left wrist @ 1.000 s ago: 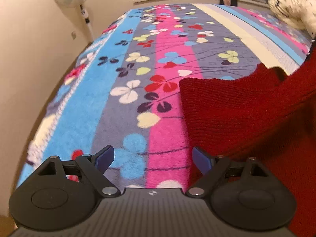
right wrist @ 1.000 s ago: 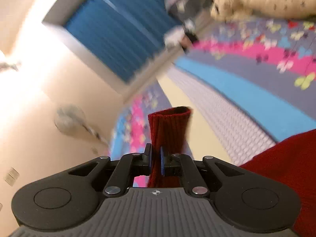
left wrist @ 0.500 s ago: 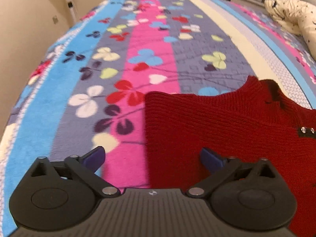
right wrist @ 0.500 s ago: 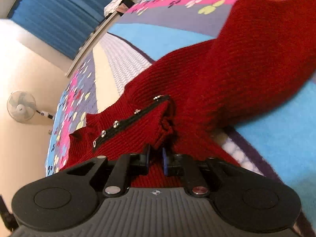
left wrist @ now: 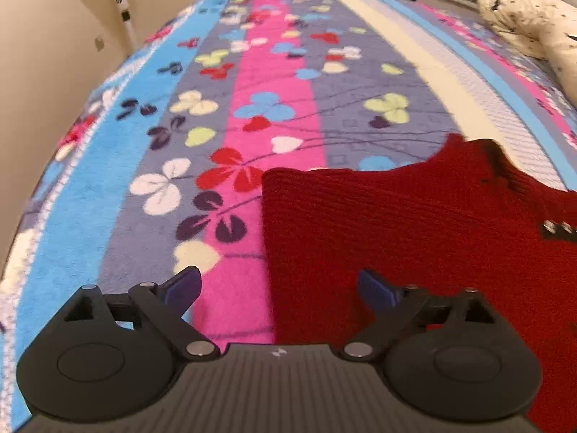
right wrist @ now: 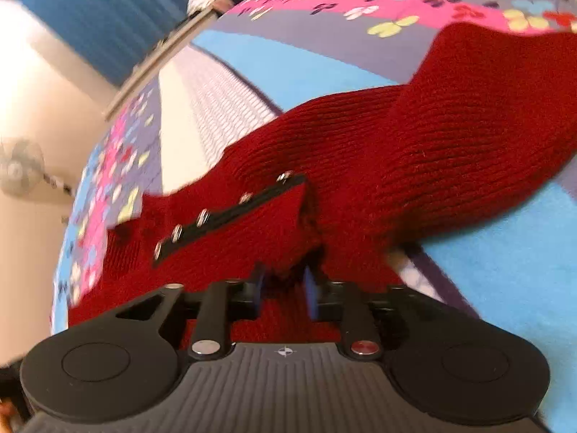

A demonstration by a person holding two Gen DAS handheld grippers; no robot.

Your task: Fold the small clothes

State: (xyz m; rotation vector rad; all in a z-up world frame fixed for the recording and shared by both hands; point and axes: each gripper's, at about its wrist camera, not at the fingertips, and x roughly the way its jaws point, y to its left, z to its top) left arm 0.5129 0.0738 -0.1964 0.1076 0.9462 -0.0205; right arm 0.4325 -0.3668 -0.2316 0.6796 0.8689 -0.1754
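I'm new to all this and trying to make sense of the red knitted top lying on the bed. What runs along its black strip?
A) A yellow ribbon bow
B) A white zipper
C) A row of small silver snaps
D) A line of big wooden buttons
C: in the right wrist view the black strip on the red knitted top carries a row of small shiny silver snaps, with no zipper, wooden buttons or bow.

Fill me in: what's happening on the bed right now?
A person with two handheld grippers is folding a red knit sweater on a flowery blanket. The right gripper is opening, letting go of the sweater's edge by the snap placket. The left gripper hovers wide open over the sweater's left edge.
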